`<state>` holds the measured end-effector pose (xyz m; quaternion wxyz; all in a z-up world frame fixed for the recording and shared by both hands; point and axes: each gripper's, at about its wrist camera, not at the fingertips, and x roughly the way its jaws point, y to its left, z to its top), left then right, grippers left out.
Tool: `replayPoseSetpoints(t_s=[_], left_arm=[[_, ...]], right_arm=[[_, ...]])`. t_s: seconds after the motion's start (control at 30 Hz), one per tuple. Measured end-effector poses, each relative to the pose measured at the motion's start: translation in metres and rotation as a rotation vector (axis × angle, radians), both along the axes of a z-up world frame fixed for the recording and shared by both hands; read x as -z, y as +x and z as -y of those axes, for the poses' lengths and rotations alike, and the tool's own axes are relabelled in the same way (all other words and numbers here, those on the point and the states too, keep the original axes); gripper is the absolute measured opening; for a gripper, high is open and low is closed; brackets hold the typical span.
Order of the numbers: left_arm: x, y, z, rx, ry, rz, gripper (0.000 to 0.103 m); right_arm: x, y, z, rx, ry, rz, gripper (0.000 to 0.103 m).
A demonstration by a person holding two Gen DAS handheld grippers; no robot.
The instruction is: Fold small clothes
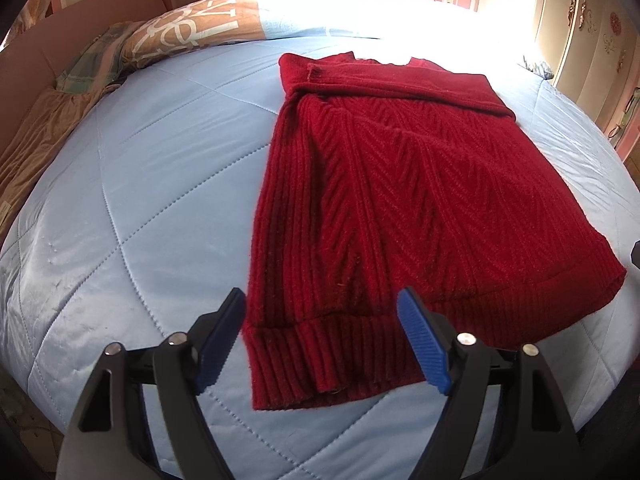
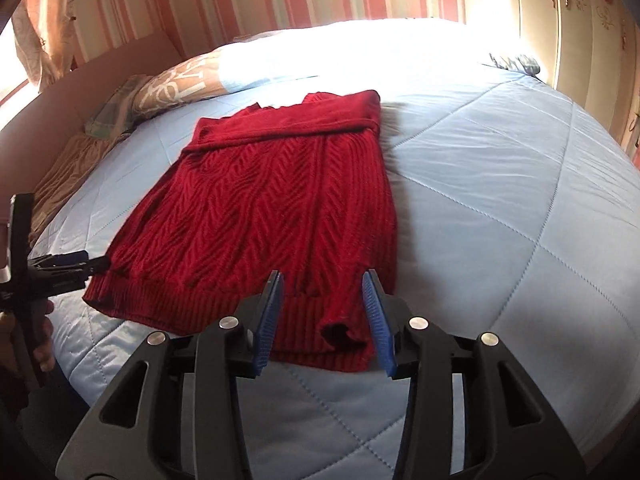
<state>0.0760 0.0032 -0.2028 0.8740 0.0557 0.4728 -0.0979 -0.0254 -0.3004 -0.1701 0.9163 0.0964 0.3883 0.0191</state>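
Note:
A dark red knit sweater (image 1: 400,180) lies flat on the light blue quilt (image 1: 140,200), hem towards me, collar at the far end, a sleeve folded across its top. My left gripper (image 1: 320,294) stands open over the hem's left corner, and its blue pads do not press the cloth. In the right wrist view the sweater (image 2: 260,200) has a sleeve cuff (image 2: 340,330) lying on the hem's right part. My right gripper (image 2: 323,276) is open above that cuff and hem, holding nothing. The left gripper (image 2: 94,264) shows side-on at the hem's left corner, held by a hand (image 2: 42,344).
Patterned pillows (image 1: 188,32) and a checked cloth (image 1: 96,64) lie at the bed's far left, with a brown blanket (image 1: 36,132) beside them. A cream wardrobe (image 1: 592,48) stands on the right behind the bed. Bare quilt (image 2: 500,200) stretches right of the sweater.

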Motion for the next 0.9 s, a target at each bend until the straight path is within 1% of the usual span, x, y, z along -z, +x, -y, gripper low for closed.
replayPoseSetpoints(t_s=[0.03, 0.07, 0.1, 0.17, 0.2, 0.23, 0.27, 0.37, 0.47, 0.5, 0.53, 0.63, 0.77, 0.83, 0.9], left_arm=[[0.004, 0.001, 0.003, 0.004, 0.008, -0.001, 0.085], [0.008, 0.002, 0.007, 0.015, 0.020, -0.011, 0.085], [0.015, 0.003, 0.011, 0.025, 0.038, -0.021, 0.085], [0.028, 0.005, 0.014, 0.035, 0.084, -0.041, 0.085], [0.033, 0.005, 0.013, 0.041, 0.099, -0.051, 0.085], [0.037, 0.004, 0.010, 0.046, 0.101, -0.054, 0.086], [0.038, 0.003, 0.006, 0.047, 0.097, -0.053, 0.086], [0.035, -0.003, -0.001, 0.050, 0.093, -0.047, 0.086], [0.025, -0.012, -0.008, 0.031, 0.113, -0.019, 0.086], [0.022, -0.014, -0.014, 0.018, 0.103, -0.017, 0.086], [0.021, -0.016, -0.021, 0.002, 0.080, -0.022, 0.086], [0.019, -0.017, -0.045, -0.049, -0.013, -0.050, 0.086], [0.025, -0.011, -0.064, -0.083, -0.089, -0.101, 0.086], [0.028, -0.008, -0.065, -0.077, -0.111, -0.131, 0.086], [0.034, -0.005, -0.057, -0.070, -0.088, -0.150, 0.086]], right_arm=[[0.003, 0.004, -0.002, -0.017, 0.018, -0.008, 0.051], [0.011, 0.013, -0.005, -0.034, 0.028, -0.037, 0.052], [0.022, 0.021, -0.005, -0.038, 0.030, -0.071, 0.051], [0.046, 0.034, 0.002, -0.001, 0.069, -0.149, 0.050], [0.058, 0.037, 0.007, 0.010, 0.097, -0.193, 0.049], [0.066, 0.035, 0.008, 0.023, 0.099, -0.217, 0.047], [0.070, 0.031, 0.012, 0.028, 0.091, -0.218, 0.042], [0.063, 0.019, 0.012, 0.018, 0.068, -0.206, 0.043], [0.043, 0.007, 0.014, 0.028, 0.041, -0.147, 0.045], [0.040, 0.004, 0.018, 0.051, 0.034, -0.141, 0.048], [0.041, 0.001, 0.023, 0.073, 0.045, -0.145, 0.048], [0.051, 0.007, 0.037, 0.126, 0.095, -0.187, 0.048], [0.057, 0.010, 0.044, 0.158, 0.154, -0.193, 0.048], [0.055, 0.011, 0.040, 0.147, 0.137, -0.184, 0.048], [0.055, 0.012, 0.038, 0.140, 0.128, -0.188, 0.048]])
